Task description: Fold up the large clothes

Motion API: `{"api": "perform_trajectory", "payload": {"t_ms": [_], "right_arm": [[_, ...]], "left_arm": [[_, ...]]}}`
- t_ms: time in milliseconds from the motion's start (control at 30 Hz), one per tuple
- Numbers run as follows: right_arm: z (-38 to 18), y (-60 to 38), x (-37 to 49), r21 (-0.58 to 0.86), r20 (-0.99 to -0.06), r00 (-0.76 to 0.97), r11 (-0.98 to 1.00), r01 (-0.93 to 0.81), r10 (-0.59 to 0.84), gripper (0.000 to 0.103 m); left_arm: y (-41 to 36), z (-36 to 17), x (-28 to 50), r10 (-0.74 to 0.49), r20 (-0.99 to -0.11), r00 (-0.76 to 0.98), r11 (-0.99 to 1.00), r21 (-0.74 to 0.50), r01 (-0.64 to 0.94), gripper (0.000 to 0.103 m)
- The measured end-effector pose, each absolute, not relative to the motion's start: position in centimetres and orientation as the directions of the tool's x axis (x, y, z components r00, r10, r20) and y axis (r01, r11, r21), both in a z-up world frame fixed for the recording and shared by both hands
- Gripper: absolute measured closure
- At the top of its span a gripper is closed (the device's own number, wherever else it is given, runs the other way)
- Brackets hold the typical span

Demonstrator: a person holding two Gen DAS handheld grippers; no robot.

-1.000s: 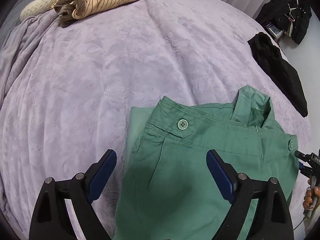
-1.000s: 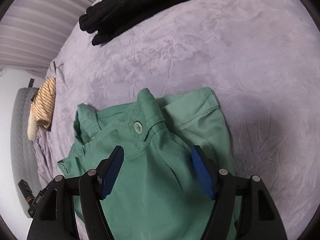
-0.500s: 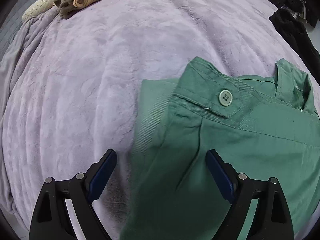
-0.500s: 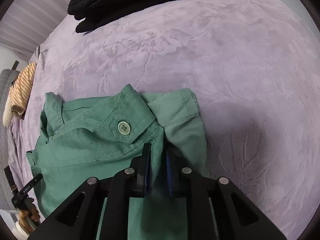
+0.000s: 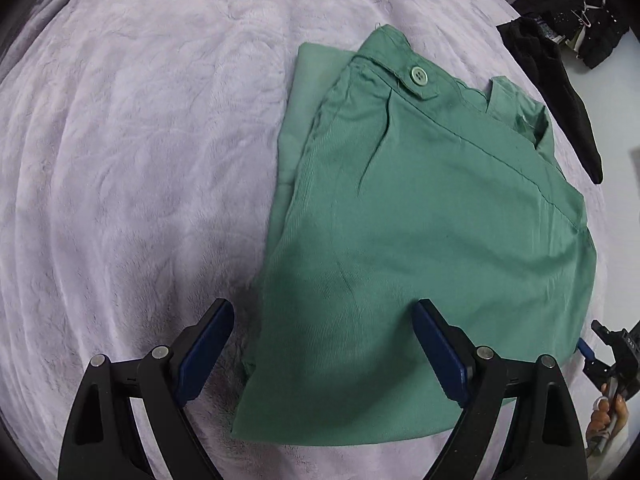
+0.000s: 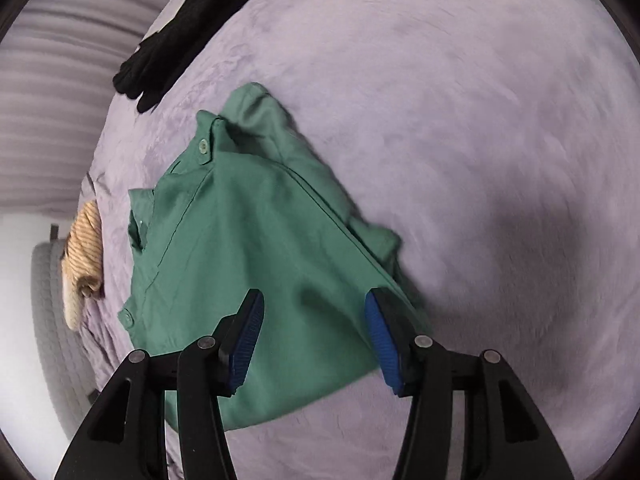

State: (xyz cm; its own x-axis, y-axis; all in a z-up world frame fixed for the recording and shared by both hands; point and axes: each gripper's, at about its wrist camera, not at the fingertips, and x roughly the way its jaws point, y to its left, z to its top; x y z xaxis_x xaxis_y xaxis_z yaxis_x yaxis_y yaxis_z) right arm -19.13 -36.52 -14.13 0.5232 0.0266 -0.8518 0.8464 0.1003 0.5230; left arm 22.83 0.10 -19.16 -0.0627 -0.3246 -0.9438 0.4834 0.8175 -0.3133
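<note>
Green trousers [image 5: 432, 216] lie folded on the lilac blanket [image 5: 140, 140]. Over their near edge, the left gripper [image 5: 324, 344] and right gripper [image 6: 312, 332] both hang with fingers apart, holding nothing.

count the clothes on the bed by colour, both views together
green: 1, the folded green garment
black: 1, the black garment at the bed's edge
tan striped: 1, the striped garment at the far end
total: 3
</note>
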Motion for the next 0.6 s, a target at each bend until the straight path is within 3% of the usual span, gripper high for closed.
{"api": "perform_trajectory", "payload": {"t_ms": [33, 100, 200, 233, 267, 333, 400, 467, 600], "right_arm": [[-14.5, -36.2, -20.0, 0.549, -0.836, 0.548, 0.059, 0.834, 0.032, 0.046], [-15.4, -35.8, -20.6, 0.577, -0.816, 0.577, 0.003, 0.817, 0.04, 0.046], [-17.0, -36.0, -20.5, 0.602, -0.795, 0.604, -0.053, 0.797, 0.054, 0.046], [-17.5, -36.1, -20.4, 0.599, -0.796, 0.603, -0.074, 0.797, 0.058, 0.046], [-17.7, -36.2, -20.4, 0.606, -0.789, 0.611, -0.088, 0.791, 0.062, 0.047], [-16.9, -36.0, -20.0, 0.593, -0.802, 0.594, -0.033, 0.804, 0.056, 0.057], [-15.8, -35.3, -19.4, 0.549, -0.836, 0.546, 0.076, 0.832, 0.059, 0.074], [-15.5, -35.1, -18.5, 0.459, -0.888, 0.455, 0.171, 0.872, 0.064, 0.076], [-17.4, -35.2, -18.5, 0.387, -0.922, 0.377, 0.244, 0.889, 0.088, 0.099]], "left_arm": [[0.1, -19.5, 22.5, -0.326, -0.943, -0.073, 0.816, -0.319, 0.482, 0.012], [-0.5, -19.9, 22.4, -0.329, -0.94, -0.095, 0.813, -0.333, 0.478, 0.023], [-0.6, -20.5, 22.8, -0.317, -0.943, -0.099, 0.823, -0.326, 0.465, 0.06], [-0.6, -20.3, 23.0, -0.317, -0.944, -0.094, 0.824, -0.323, 0.466, 0.08], [-0.5, -20.0, 23.2, -0.331, -0.939, -0.093, 0.819, -0.335, 0.466, 0.085], [0.0, -19.0, 22.8, -0.369, -0.926, -0.075, 0.801, -0.358, 0.48, 0.089], [0.7, -18.5, 22.2, -0.38, -0.923, -0.056, 0.795, -0.357, 0.491, 0.089], [1.4, -19.1, 21.7, -0.377, -0.925, -0.05, 0.8, -0.353, 0.485, 0.089], [2.0, -20.7, 21.6, -0.391, -0.919, -0.053, 0.815, -0.373, 0.443, 0.087]]}}
